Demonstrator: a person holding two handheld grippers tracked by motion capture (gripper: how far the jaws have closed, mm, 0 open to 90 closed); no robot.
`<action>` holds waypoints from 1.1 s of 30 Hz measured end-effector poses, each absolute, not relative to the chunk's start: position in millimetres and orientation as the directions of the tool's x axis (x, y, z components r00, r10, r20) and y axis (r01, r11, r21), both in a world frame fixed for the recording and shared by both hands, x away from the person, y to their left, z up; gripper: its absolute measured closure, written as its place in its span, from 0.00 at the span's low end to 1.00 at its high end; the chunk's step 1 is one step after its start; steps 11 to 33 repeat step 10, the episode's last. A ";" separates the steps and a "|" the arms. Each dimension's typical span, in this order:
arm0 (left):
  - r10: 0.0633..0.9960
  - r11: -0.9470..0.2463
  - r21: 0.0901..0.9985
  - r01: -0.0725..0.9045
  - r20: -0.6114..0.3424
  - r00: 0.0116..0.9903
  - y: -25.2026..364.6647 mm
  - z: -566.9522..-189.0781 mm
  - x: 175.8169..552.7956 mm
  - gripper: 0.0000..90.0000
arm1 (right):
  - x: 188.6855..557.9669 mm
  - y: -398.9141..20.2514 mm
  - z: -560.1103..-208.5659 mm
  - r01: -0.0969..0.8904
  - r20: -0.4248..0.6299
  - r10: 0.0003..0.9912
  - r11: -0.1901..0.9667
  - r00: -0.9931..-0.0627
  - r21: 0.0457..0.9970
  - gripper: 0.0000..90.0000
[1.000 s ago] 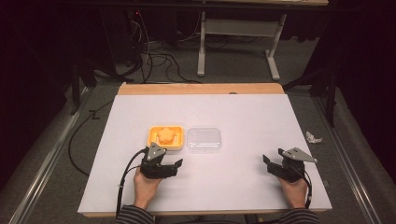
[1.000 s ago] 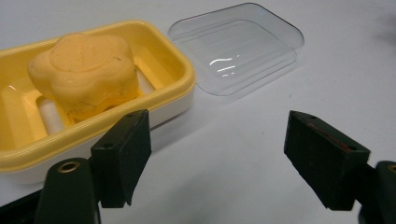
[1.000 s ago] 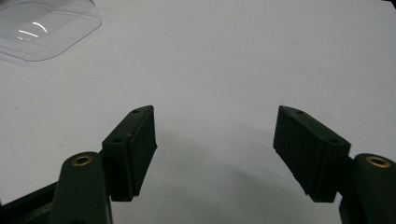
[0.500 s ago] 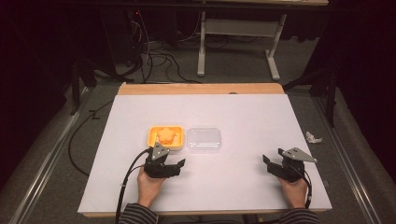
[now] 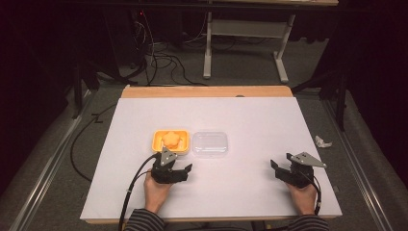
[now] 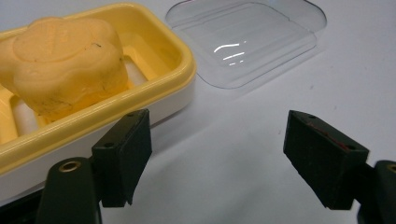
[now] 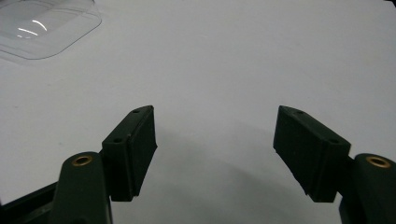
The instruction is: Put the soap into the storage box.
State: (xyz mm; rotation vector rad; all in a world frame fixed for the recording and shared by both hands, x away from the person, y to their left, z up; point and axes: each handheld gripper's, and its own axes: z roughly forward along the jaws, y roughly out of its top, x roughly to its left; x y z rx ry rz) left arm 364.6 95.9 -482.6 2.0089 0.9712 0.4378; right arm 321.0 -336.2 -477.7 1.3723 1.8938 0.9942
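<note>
A yellow flower-shaped soap sits in the yellow plastic soap dish mid-table; its clear plastic lid lies just right, off. The left gripper, released, waits near the dish; the right gripper rests open, well apart. Covering seems left.

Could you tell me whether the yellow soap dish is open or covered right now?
Open: the clear lid lies on the table beside the soap dish, and the soap sits exposed.
</note>
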 end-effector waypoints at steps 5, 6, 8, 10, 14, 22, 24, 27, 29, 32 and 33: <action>0.770 -0.345 0.810 0.473 -0.044 0.636 95.4 -483.0 364.3 0.26 | 321.1 -336.1 -477.7 0.516 -0.033 0.956 0.187 -0.293 0.836 0.34; 0.770 -0.346 0.811 0.471 -0.041 0.637 95.1 -483.2 364.2 0.26 | 321.1 -336.0 -477.7 0.516 -0.034 0.956 0.187 -0.293 0.836 0.34; 0.769 -0.353 0.810 0.468 -0.034 0.639 94.8 -483.0 363.7 0.26 | 321.1 -336.0 -477.7 0.516 -0.034 0.956 0.187 -0.291 0.836 0.34; 0.769 -0.356 0.812 0.462 -0.026 0.638 94.3 -483.2 363.2 0.26 | 321.3 -336.2 -477.7 0.515 -0.037 0.955 0.191 -0.294 0.836 0.33; 0.769 -0.356 0.812 0.462 -0.026 0.638 94.3 -483.2 363.2 0.26 | 321.3 -336.2 -477.7 0.515 -0.037 0.955 0.191 -0.294 0.836 0.33; 0.769 -0.356 0.812 0.462 -0.026 0.638 94.3 -483.2 363.2 0.26 | 321.3 -336.2 -477.7 0.515 -0.037 0.955 0.191 -0.294 0.836 0.33; 0.769 -0.356 0.812 0.462 -0.026 0.638 94.3 -483.2 363.2 0.26 | 321.3 -336.2 -477.7 0.515 -0.037 0.955 0.191 -0.294 0.836 0.33; 0.769 -0.356 0.812 0.462 -0.026 0.638 94.3 -483.2 363.2 0.26 | 321.3 -336.2 -477.7 0.515 -0.037 0.955 0.191 -0.294 0.836 0.33; 0.769 -0.356 0.812 0.462 -0.026 0.638 94.3 -483.2 363.2 0.26 | 321.3 -336.2 -477.7 0.515 -0.037 0.955 0.191 -0.294 0.836 0.33; 0.769 -0.356 0.812 0.462 -0.026 0.638 94.3 -483.2 363.2 0.26 | 321.3 -336.2 -477.7 0.515 -0.037 0.955 0.191 -0.294 0.836 0.33; 0.769 -0.356 0.812 0.462 -0.026 0.638 94.3 -483.2 363.2 0.26 | 321.3 -336.2 -477.7 0.515 -0.037 0.955 0.191 -0.294 0.836 0.33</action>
